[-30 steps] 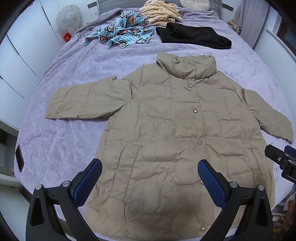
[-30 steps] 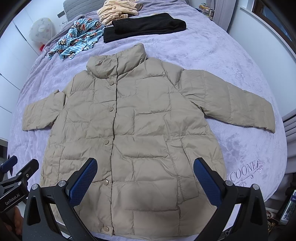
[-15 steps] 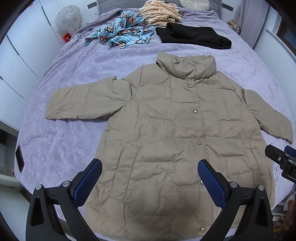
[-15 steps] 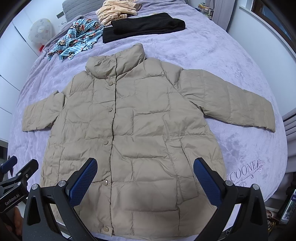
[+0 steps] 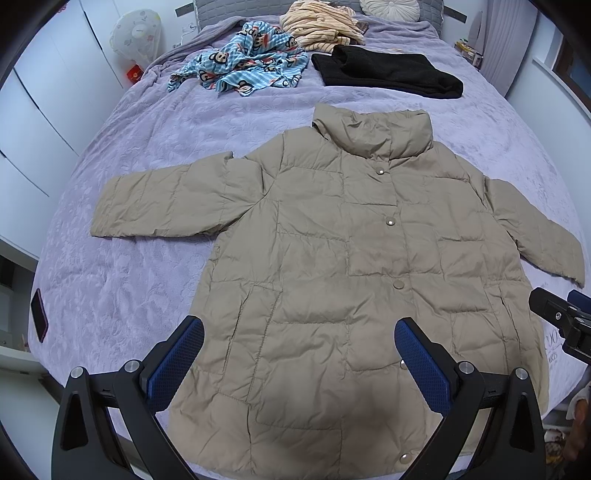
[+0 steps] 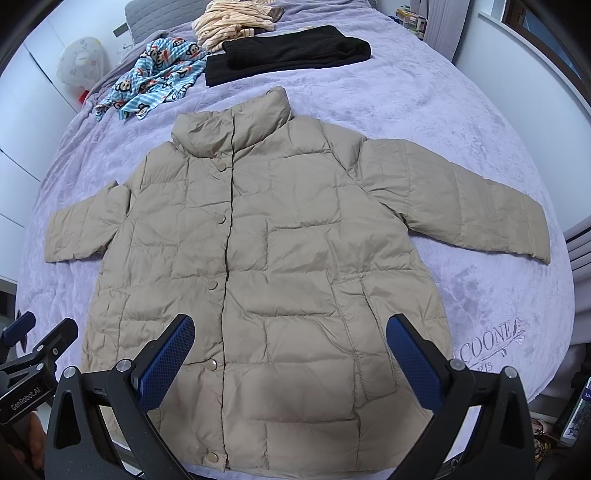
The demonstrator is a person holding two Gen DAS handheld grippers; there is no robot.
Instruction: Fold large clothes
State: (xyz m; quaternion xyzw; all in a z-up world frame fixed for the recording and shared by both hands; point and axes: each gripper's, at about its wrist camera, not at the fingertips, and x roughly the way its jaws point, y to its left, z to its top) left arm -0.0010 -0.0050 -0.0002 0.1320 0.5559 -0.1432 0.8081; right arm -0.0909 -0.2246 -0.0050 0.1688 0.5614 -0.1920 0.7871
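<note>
A beige quilted puffer jacket (image 5: 354,266) lies flat and face up on the purple bed, buttoned, collar at the far end, both sleeves spread out; it also shows in the right wrist view (image 6: 280,258). My left gripper (image 5: 299,332) is open and empty, held above the jacket's hem on its left half. My right gripper (image 6: 290,328) is open and empty above the hem on its right half. The right gripper's tip shows at the right edge of the left wrist view (image 5: 561,317), and the left gripper at the left edge of the right wrist view (image 6: 33,354).
The purple bedspread (image 5: 147,155) covers the bed. At the far end lie a blue monkey-print garment (image 5: 240,70), a black folded garment (image 5: 388,74) and a cream striped garment (image 5: 317,26). A dark phone (image 5: 38,314) lies at the left bed edge. White wardrobes stand on the left.
Both grippers have held almost still; the right wrist view shifted very slightly. The jacket has not moved.
</note>
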